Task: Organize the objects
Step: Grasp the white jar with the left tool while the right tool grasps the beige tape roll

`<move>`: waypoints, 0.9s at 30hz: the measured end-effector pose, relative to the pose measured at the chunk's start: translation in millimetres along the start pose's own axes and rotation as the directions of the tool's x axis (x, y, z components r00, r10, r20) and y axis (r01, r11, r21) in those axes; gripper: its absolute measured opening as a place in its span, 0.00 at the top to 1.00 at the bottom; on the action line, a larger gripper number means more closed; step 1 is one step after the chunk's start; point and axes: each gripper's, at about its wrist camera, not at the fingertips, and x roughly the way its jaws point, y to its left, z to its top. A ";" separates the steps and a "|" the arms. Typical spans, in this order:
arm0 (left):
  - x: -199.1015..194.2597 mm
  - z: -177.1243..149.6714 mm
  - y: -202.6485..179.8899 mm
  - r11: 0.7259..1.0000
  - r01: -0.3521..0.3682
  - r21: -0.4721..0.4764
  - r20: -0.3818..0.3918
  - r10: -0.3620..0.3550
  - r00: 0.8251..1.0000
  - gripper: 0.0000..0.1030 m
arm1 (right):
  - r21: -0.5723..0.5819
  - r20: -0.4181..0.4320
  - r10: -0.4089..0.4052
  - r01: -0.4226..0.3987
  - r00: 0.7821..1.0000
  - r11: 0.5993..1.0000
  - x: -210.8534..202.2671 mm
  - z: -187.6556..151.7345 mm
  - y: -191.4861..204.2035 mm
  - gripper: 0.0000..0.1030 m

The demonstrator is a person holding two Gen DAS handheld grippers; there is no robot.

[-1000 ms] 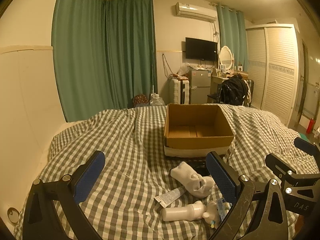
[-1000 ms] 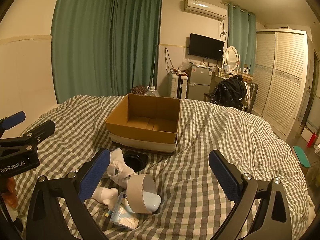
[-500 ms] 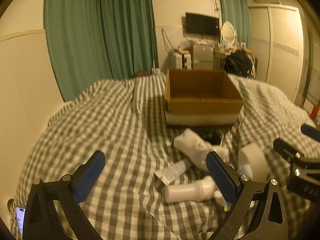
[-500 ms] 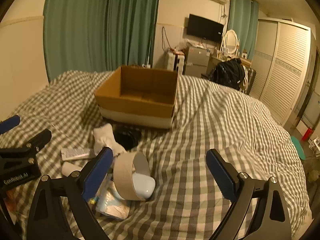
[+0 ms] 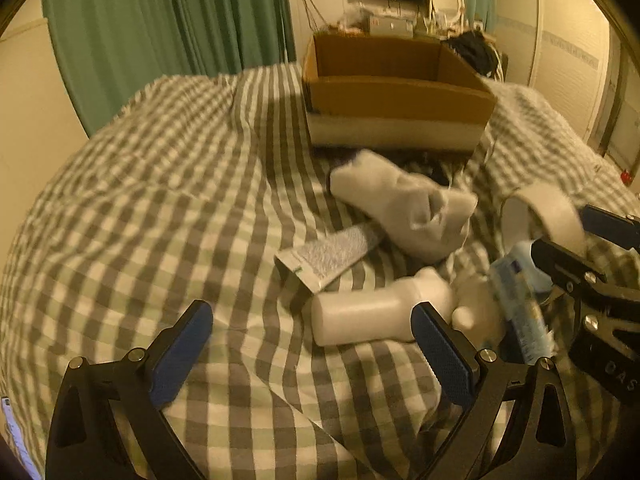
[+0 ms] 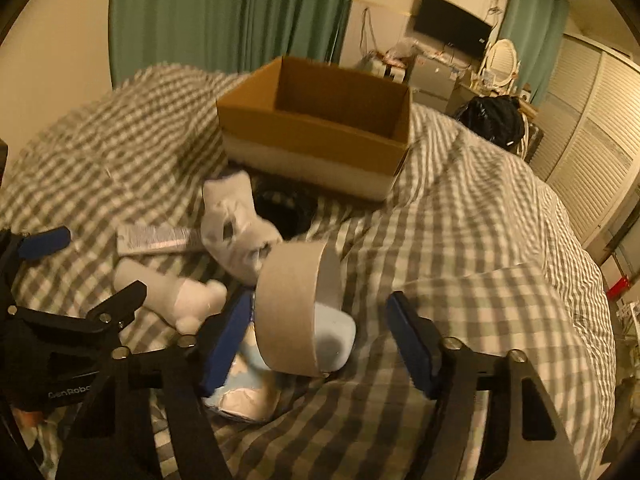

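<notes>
At twelve o'clock sits a brown cardboard box point(image 6: 316, 128), open-topped. Socks point(image 6: 236, 224) and a tape roll point(image 6: 296, 304) crowd before it. Left gripper point(image 5: 312, 354) and right gripper point(image 6: 316, 344) both gape, holding nothing.

"GenRobo" on left tongs point(image 6: 70, 390)

A bed covered with a grey-and-white checked blanket point(image 5: 168, 208) carries all items. Ahead of the left gripper point(image 5: 316, 356), at the far side of the blanket, stands an open cardboard box point(image 5: 396, 96). Between the box and the gripper lies a white sock point(image 5: 404, 204), with a black object, not identifiable, just behind it. A flat silver tube point(image 5: 332, 252) lies nearer, its far end touching the sock. A white plastic bottle point(image 5: 368, 312) lies on its side just beyond the left gripper's right finger. Between the right gripper's point(image 6: 316, 340) fingers stands a cardboard tape roll point(image 6: 296, 308) against a pale blue case point(image 6: 334, 338); a blue-white packet point(image 6: 248, 392) lies under its left finger.
</notes>
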 end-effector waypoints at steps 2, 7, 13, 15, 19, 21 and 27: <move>4.7 -0.5 -2.3 1.000 0.010 0.013 -0.022 -0.010 1.000 0.02 | 0.000 -0.028 0.014 -0.014 1.000 1.000 7.8 -1.3 0.2 0.60; 15.8 -1.4 -13.9 0.995 0.078 0.064 -0.069 -0.074 0.995 0.02 | 0.034 0.000 0.032 -0.032 0.999 0.999 -0.8 -1.2 -9.6 0.71; 35.1 5.8 -32.3 0.980 0.154 0.130 -0.128 -0.137 0.982 0.02 | 0.105 0.066 0.078 -0.085 0.995 0.991 -22.5 5.2 -30.3 0.71; 43.3 8.7 -39.3 0.969 0.186 0.162 -0.152 -0.161 0.975 0.02 | 0.121 0.072 0.095 -0.103 0.993 0.987 -22.7 6.1 -34.1 0.71; 52.1 15.3 -38.7 0.960 0.229 0.159 -0.173 -0.202 0.964 0.01 | 0.131 0.064 0.110 -0.118 0.992 0.984 -19.1 6.5 -35.8 0.71; 50.6 14.7 -38.0 0.959 0.234 0.160 -0.165 -0.208 0.964 0.01 | 0.132 0.063 0.113 -0.121 0.992 0.984 -18.4 6.4 -35.9 0.71; 22.2 5.9 -37.2 0.958 0.230 0.172 -0.086 -0.218 0.972 0.05 | 0.136 0.066 0.115 -0.123 0.991 0.983 -21.5 6.3 -37.9 0.71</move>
